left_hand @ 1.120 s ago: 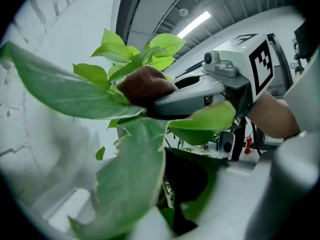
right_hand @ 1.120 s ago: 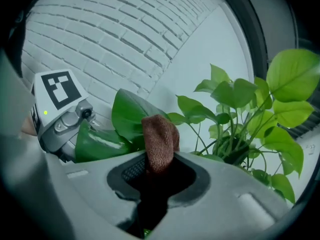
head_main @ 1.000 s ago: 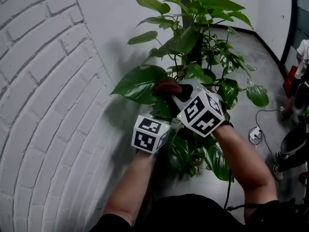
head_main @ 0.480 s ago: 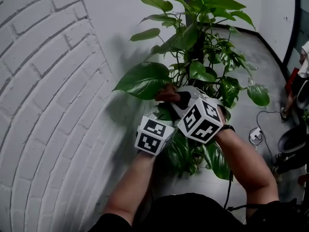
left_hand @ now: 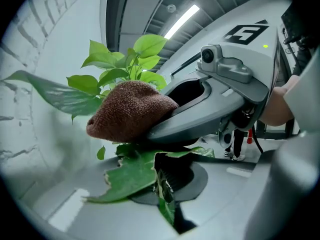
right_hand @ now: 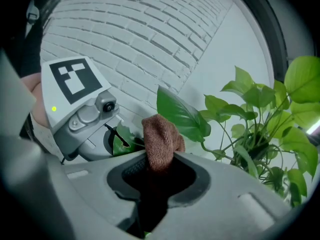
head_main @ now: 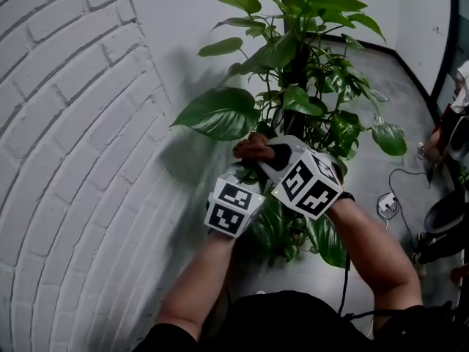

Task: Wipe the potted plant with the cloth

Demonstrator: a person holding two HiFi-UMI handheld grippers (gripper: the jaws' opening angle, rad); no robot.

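Left tool [left_hand: 162, 184] pinches leaf [left_hand: 125, 178], right tool [right_hand: 157, 171] cloth [right_hand: 161, 139], beside white brick wall [head_main: 66, 160].

Grey speckled concrete floor [head_main: 399, 86], down past the right gripper [head_main: 258, 147] and its fingers [head_main: 279, 152]. Carries, well right of those fingers and lower, a small white plug block [head_main: 386, 204] trailing a thin black cable [head_main: 396, 170].

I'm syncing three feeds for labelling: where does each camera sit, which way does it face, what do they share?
Head view: on the person's head, facing steeply down at the leafy green potted plant; both forearms show.
Left gripper view: on the left gripper, along jaws shut on a torn green leaf.
Right gripper view: on the right gripper, facing the white brick wall, gripping a brown knitted cloth.
All share that cloth.
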